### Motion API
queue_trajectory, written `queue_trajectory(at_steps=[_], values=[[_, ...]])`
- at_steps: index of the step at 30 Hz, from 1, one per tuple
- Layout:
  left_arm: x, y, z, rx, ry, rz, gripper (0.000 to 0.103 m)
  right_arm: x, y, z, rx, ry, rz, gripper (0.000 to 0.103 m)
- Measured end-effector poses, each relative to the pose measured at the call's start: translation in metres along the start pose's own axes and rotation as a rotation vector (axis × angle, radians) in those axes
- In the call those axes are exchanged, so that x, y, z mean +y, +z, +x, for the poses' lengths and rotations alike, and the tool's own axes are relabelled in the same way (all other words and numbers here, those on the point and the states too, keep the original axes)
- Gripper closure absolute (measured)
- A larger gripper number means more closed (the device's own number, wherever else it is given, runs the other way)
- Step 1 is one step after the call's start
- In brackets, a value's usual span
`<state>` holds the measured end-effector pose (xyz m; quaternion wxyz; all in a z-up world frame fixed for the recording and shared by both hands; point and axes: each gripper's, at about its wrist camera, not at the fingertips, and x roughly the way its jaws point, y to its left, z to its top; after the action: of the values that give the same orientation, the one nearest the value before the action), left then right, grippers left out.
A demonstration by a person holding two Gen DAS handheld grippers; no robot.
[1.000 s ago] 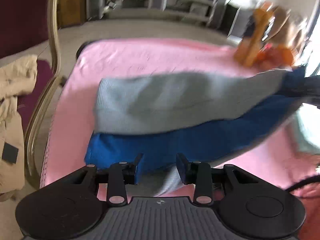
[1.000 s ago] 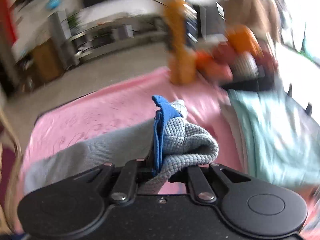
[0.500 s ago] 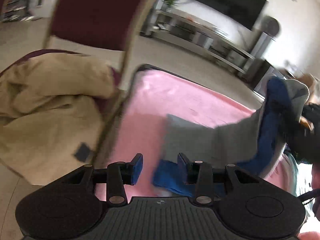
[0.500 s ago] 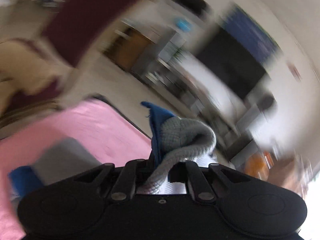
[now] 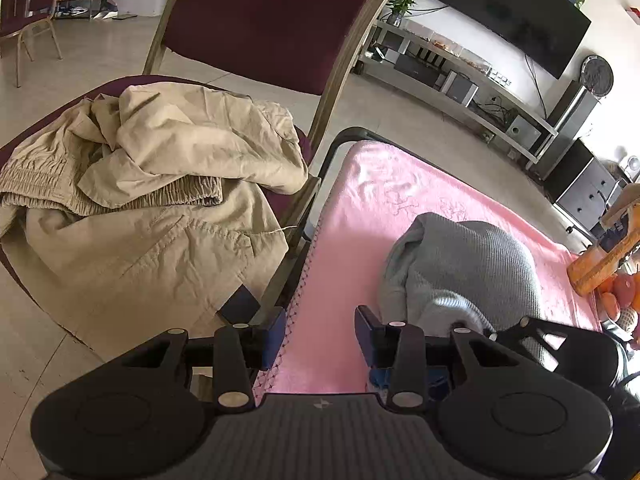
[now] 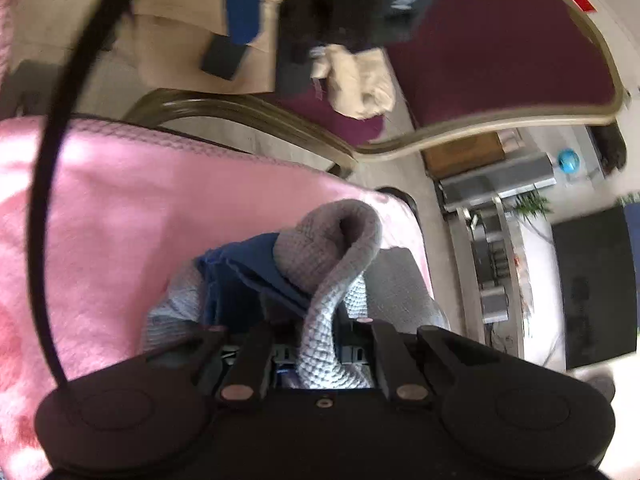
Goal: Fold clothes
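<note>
A grey knit garment with a blue side (image 5: 468, 264) lies bunched on the pink blanket (image 5: 360, 240). My left gripper (image 5: 320, 334) is open and empty, over the blanket's left edge beside the garment. My right gripper (image 6: 316, 332) is shut on the grey and blue garment (image 6: 332, 248), a fold of which bulges out ahead of the jaws. The right gripper's body also shows at the right of the left wrist view (image 5: 552, 344), against the garment. A beige garment (image 5: 152, 184) lies crumpled on the maroon chair.
A maroon chair (image 5: 272, 16) with a gold frame stands close against the blanket's left edge. A TV stand (image 5: 460, 84) and a black TV (image 5: 512, 12) are beyond. Orange objects (image 5: 608, 272) sit at the blanket's far right. A black cable (image 6: 52, 160) arcs across the right wrist view.
My right gripper has carried the garment's end over to the left, folding it onto itself into a bunch. My left gripper has swung left toward the chair, staying open.
</note>
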<state>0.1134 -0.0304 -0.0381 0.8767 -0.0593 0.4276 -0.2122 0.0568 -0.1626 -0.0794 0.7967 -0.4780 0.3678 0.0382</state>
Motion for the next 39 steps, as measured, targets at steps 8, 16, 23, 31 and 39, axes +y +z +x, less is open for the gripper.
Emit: queue_trajectory(at_steps=[8,16,23,31,39], values=[[-0.005,-0.001,0.001,-0.029,-0.011,0.029,0.065,-0.069,-0.033,-0.028,-0.011,0.06,0.268,0.056],[-0.036,-0.002,0.008,-0.052,-0.012,0.078,0.065,-0.138,-0.066,-0.057,-0.021,0.121,0.535,0.071],[-0.034,-0.001,0.011,-0.093,0.079,0.046,0.065,-0.09,-0.029,-0.007,-0.078,0.071,0.612,0.089],[-0.007,0.008,0.01,-0.07,0.039,-0.079,0.065,-0.023,0.01,-0.009,-0.106,0.162,0.134,0.088],[-0.013,0.013,0.019,-0.018,-0.055,-0.036,0.065,0.017,0.007,-0.01,-0.124,0.203,-0.139,0.079]])
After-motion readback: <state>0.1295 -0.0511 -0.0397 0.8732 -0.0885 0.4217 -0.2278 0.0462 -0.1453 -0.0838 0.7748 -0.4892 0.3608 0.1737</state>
